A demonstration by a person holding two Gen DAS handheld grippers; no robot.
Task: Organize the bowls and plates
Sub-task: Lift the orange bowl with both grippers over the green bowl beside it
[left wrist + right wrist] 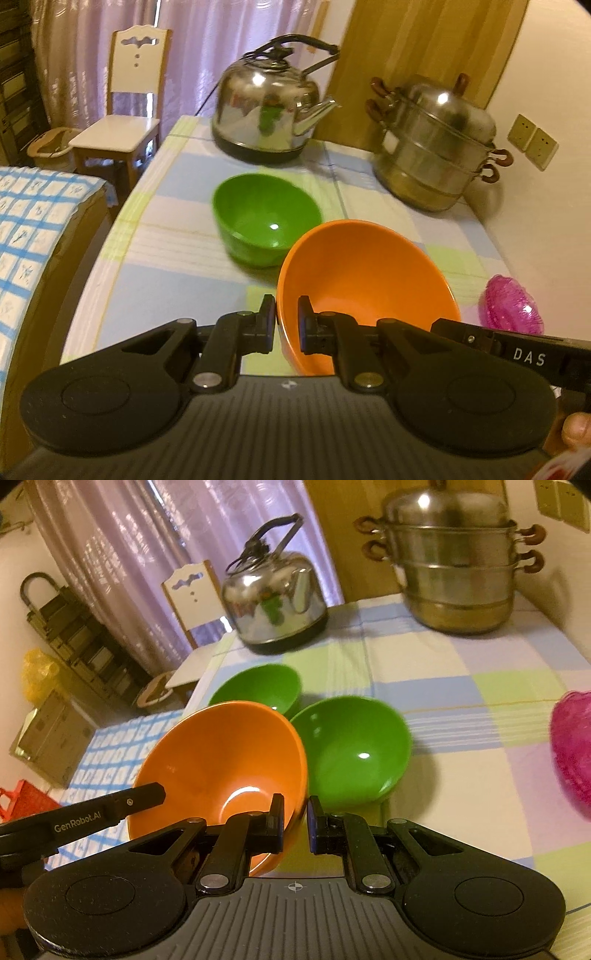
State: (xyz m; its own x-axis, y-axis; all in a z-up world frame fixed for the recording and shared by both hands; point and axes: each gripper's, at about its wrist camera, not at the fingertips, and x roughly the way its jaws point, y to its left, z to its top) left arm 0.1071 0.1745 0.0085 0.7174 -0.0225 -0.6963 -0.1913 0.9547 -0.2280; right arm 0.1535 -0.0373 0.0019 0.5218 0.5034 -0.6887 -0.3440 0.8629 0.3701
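Observation:
An orange bowl is held tilted above the checked tablecloth, gripped at opposite sides of its rim. My left gripper is shut on its near-left rim. My right gripper is shut on its right rim; the orange bowl also shows in the right wrist view. One green bowl sits on the table beyond it. The right wrist view shows two green bowls, a nearer one and a farther one, both upright on the table. A pink glittery bowl lies at the right, also visible in the right wrist view.
A steel kettle and a stacked steel steamer pot stand at the back of the table. A white chair and a bed with a blue checked cover are to the left. A wall with sockets is at the right.

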